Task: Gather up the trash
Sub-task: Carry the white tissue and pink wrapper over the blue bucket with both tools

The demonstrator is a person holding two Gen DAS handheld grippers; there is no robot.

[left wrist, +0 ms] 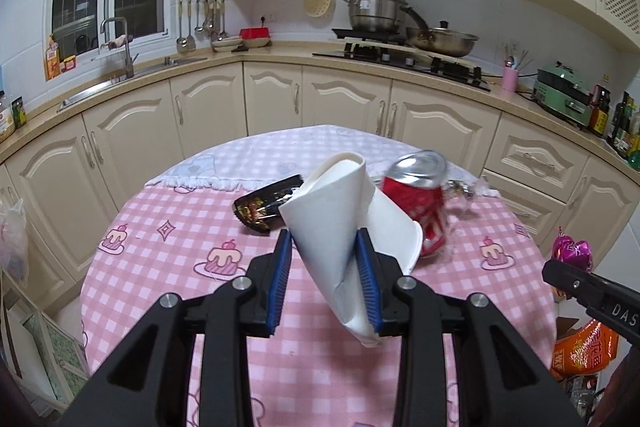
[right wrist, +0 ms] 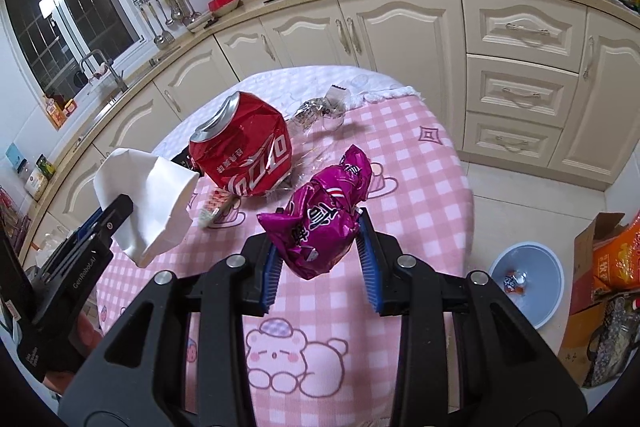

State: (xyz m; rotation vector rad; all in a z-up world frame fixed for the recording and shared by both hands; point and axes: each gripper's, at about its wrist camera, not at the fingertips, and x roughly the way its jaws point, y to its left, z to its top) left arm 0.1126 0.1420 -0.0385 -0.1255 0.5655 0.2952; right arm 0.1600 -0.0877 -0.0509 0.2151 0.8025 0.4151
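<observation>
On the pink checked table a dented red can and a black wrapper remain, while the left gripper pinches a crushed white cup and the right gripper clamps a magenta wrapper (blue bin beside the table already holds one scrap).

The left black two-finger gripper with blue ribbed pads is clamped on a crushed white paper cup, raised above the pink checked tablecloth. The right black two-finger gripper is clamped on a crumpled magenta foil wrapper, above the same tablecloth, to the right of the left gripper.
</observation>
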